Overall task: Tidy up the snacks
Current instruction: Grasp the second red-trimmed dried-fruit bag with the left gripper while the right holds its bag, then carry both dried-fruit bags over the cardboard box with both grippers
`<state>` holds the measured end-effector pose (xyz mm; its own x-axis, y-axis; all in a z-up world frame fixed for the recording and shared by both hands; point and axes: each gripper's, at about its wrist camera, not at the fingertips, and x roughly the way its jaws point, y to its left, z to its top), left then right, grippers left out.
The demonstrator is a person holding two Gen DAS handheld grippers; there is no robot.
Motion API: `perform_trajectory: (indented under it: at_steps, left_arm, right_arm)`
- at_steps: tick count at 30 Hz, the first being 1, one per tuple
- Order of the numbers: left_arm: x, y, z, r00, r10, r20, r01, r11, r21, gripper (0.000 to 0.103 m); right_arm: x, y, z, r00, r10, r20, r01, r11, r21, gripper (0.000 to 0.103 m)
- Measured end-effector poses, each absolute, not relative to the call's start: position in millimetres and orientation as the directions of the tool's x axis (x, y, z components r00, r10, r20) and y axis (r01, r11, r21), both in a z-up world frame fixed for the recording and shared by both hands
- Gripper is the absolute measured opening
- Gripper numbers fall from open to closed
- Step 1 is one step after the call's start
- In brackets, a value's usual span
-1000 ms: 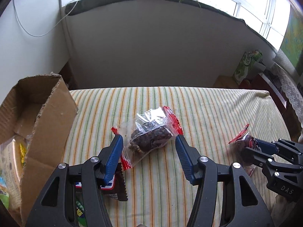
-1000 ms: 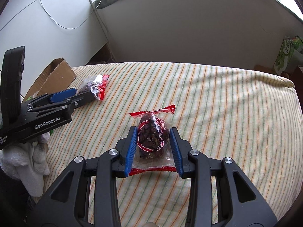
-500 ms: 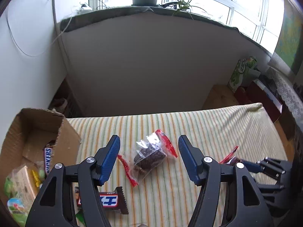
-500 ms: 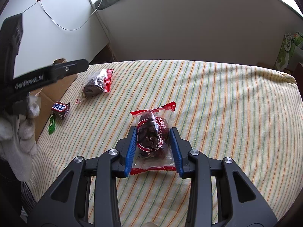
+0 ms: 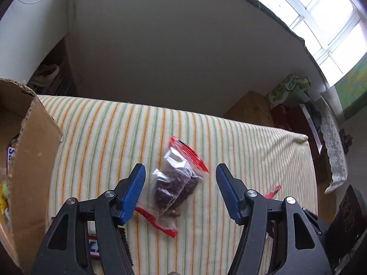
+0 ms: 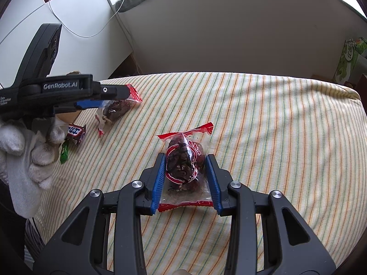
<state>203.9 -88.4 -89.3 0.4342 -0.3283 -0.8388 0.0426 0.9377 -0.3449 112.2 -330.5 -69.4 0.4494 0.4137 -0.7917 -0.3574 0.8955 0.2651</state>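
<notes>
- Right gripper [image 6: 186, 178]: blue pads closed against both sides of a clear snack packet with red sealed ends [image 6: 184, 162]; packet rested on the striped cloth [image 6: 263, 126], dark lumpy contents visible through the wrap.
- Held packet, orientation: long axis ran along the fingers, one red seal pointing away from the camera, the other lying across between the finger roots.
- Left gripper [image 5: 180, 191]: jaws stood wide apart, nothing pressed between them; held by a hand in a white glove [image 6: 25, 151].
- Second packet [image 5: 175, 183]: clear wrap, red ends, dark contents; lay on the cloth below and between the open left fingers, clear of both pads. Long axis ran diagonally in the left wrist view, one red end toward upper right, the other toward the lower edge near the left finger.
- Chocolate bar in dark wrapper [image 6: 76, 131]: on the cloth, near the second packet, partly hidden behind the left finger in the left wrist view.
- Small green wrapper [image 6: 64, 152]: just beside the chocolate bar.
- Cardboard box [image 5: 29, 160]: open, at the cloth's left edge, wrapped snacks partly visible inside.
- Green printed carton [image 5: 287, 89]: beyond the far right corner, well apart from the packets.
</notes>
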Motion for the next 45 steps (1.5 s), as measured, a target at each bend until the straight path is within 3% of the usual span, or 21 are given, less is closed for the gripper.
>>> perform_trajectory:
  at_steps: [6, 9, 10, 13, 19, 33, 45]
  left_arm:
    - [187, -121, -85, 0.516, -0.137, -0.846, 0.121, 0.989, -0.087, 0.063]
    - [185, -128, -92, 0.531, -0.087, -0.843, 0.125, 0.992, -0.024, 0.063]
    - [184, -128, -95, 0.540, -0.071, -0.839, 0.116, 0.993, -0.009, 0.056]
    - [185, -127, -103, 0.548, -0.072, -0.833, 0.103, 0.995, -0.018, 0.044]
    - [177, -126, -102, 0.576, -0.077, -0.814, 0.119, 0.993, -0.009, 0.038]
    - [111, -83, -52, 0.671, -0.173, -0.721, 0.119, 0.985, -0.125, 0.037]
    - [71, -40, -17, 0.778, -0.157, -0.609, 0.078, 0.985, -0.153, 0.037]
  right_arm:
    - [112, -331, -71, 0.452, 0.409, -0.793, -0.355, 0.898, 0.261, 0.037]
    - [112, -328, -71, 0.458, 0.394, -0.797, -0.356, 0.903, 0.241, 0.037]
    - [111, -327, -71, 0.461, 0.385, -0.800, -0.356, 0.906, 0.231, 0.037]
    - [109, -321, -70, 0.468, 0.363, -0.806, -0.353, 0.913, 0.207, 0.037]
    - [106, -310, -71, 0.488, 0.311, -0.816, -0.350, 0.926, 0.144, 0.037]
    - [94, -291, -51, 0.523, 0.332, -0.785, -0.343, 0.925, 0.163, 0.035]
    - [84, -231, -9, 0.557, 0.431, -0.710, -0.433, 0.880, 0.194, 0.035]
